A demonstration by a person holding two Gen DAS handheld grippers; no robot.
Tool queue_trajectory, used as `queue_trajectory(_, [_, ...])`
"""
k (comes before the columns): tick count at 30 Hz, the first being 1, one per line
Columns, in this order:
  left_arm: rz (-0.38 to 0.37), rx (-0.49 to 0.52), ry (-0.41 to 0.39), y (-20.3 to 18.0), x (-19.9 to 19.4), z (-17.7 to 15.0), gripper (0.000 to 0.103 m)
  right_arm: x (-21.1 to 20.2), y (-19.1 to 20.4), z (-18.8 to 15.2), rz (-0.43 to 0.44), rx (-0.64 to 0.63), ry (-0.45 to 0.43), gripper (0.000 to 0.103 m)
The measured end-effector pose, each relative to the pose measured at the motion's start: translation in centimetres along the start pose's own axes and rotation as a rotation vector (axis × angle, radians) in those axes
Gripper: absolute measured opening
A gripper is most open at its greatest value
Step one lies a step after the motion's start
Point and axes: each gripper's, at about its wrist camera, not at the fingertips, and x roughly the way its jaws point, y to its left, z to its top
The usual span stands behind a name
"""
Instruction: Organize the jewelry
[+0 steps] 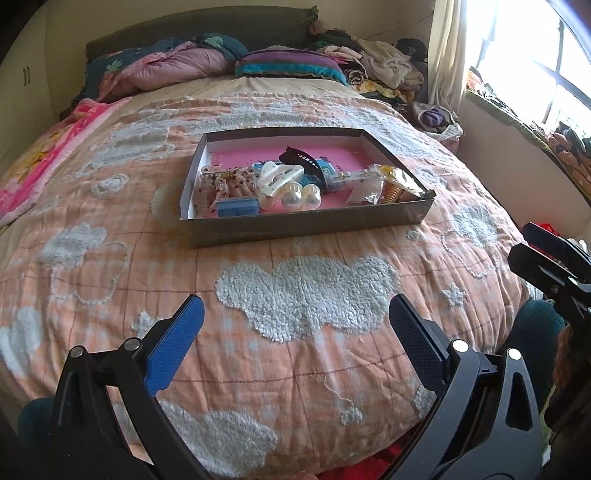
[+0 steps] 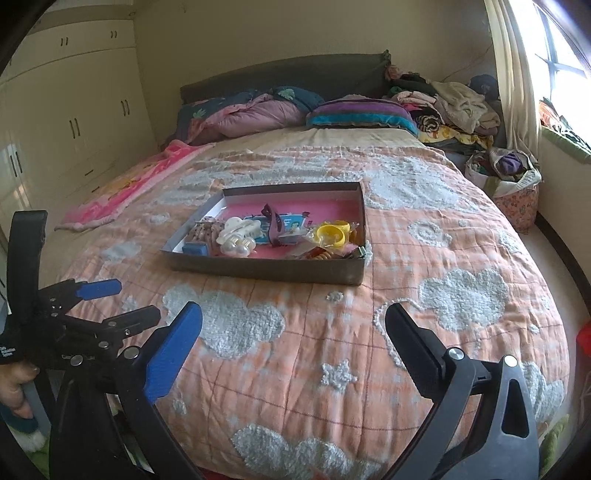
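1. Left wrist view: a shallow cardboard box (image 1: 306, 227) with a pink floor sits near the middle of a bed, holding a heap of hair clips and trinkets pushed toward its near wall.
2. Left to right inside it: a small blue case (image 1: 237, 206), a speckled clear claw clip (image 1: 225, 182), a white claw clip (image 1: 275, 177) with three large pearl balls (image 1: 299, 194), a black clip (image 1: 299, 157), and a crinkled plastic packet (image 1: 391, 182) at the right end.
3. Right wrist view: the same box shows a yellow ring (image 2: 332, 232) and an orange spiral hair tie (image 2: 327, 254) near its right corner.
4. The box rests on a peach checked quilt (image 1: 332, 369) tufted with white clouds; a pink blanket (image 1: 44, 166) lies on the left, two pillows and a dark headboard (image 1: 199, 26) beyond.
5. Cream wardrobes (image 2: 74, 110) line the left wall; a clothes pile (image 2: 454, 107) and a bright window (image 2: 561, 55) fill the right.
6. The left gripper (image 1: 295, 317) hovers over the quilt's near edge, fingers spread wide, holding nothing.
7. The right gripper (image 2: 293, 325) hangs likewise, fingers parted and empty, well short of the box.
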Motion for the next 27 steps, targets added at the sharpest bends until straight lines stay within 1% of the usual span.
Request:
queue_trajectory(8, [0.004, -0.014, -0.005, 0.22, -0.36, 0.11, 0.094, -0.42, 0.2, -0.09, -0.001, 0.007, -0.001, 0.099])
queue_trajectory(27, [0.03, -0.002, -0.015, 0.29, -0.67, 0.16, 0.094, -0.93, 0.28, -0.35, -0.001, 0.011, -0.003, 0.099])
